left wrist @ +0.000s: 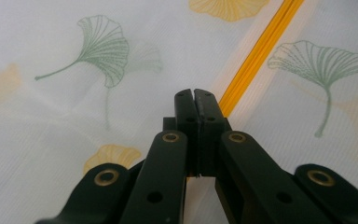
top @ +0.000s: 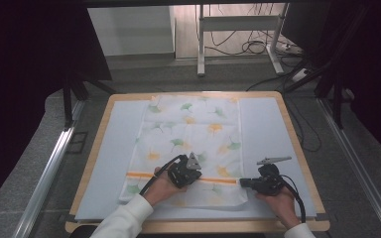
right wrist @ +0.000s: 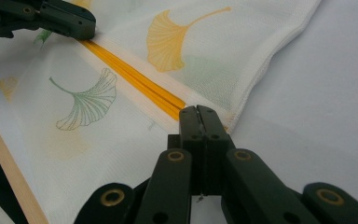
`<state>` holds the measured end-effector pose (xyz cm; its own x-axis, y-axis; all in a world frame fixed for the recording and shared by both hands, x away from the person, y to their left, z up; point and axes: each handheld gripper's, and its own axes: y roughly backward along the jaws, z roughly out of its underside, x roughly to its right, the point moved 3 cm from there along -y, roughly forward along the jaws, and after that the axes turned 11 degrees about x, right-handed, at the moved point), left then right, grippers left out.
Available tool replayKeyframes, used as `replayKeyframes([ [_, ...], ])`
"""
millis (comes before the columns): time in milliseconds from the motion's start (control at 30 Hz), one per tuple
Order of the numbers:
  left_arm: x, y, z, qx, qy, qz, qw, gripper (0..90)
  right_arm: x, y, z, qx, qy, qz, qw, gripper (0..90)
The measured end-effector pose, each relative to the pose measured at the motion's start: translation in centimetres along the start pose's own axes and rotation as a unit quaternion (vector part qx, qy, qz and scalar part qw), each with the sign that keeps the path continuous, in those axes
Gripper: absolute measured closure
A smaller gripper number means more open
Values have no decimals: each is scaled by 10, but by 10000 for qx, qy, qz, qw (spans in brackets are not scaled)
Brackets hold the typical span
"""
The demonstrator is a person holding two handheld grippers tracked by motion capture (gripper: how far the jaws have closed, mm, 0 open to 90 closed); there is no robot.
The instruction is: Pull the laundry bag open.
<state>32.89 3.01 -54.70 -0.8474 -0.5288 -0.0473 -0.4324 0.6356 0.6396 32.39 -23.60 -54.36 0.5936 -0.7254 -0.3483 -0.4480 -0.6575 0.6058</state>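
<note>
Table (top: 97,148), both grippers pinching cloth (top: 193,129)

cloth (top: 193,134): thin woven fabric, kinda sheer, fine ribbed weave, matt
stripe (right wrist: 135,79): denser yellow-orange band, slight sheen
left tongs (left wrist: 196,100): black plastic, satin, brass-looking rivets
right tongs (right wrist: 199,116): same stuff
counter (top: 290,124): pale wood edge, matt sheet on top
</note>
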Motion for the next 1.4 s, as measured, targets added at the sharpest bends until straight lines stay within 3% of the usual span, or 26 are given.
replayKeyframes([
  [133, -1, 2, 2, -21, 5, -35, 10000, 900, -2, 0, 0, -29, 102, 67, 9999, 898],
  [600, -11, 11, 10, -104, 158, -91, 9998, 900, -1, 0, 0, -30, 100, 46, 9999, 898],
  [867, -22, 24, 22, -122, 380, -235, 9989, 900, -1, 0, 0, -25, 113, 49, 9999, 898],
  [1400, -36, 47, 43, -194, 485, -511, 9973, 900, -1, 0, 0, -29, 111, 47, 9999, 899],
])
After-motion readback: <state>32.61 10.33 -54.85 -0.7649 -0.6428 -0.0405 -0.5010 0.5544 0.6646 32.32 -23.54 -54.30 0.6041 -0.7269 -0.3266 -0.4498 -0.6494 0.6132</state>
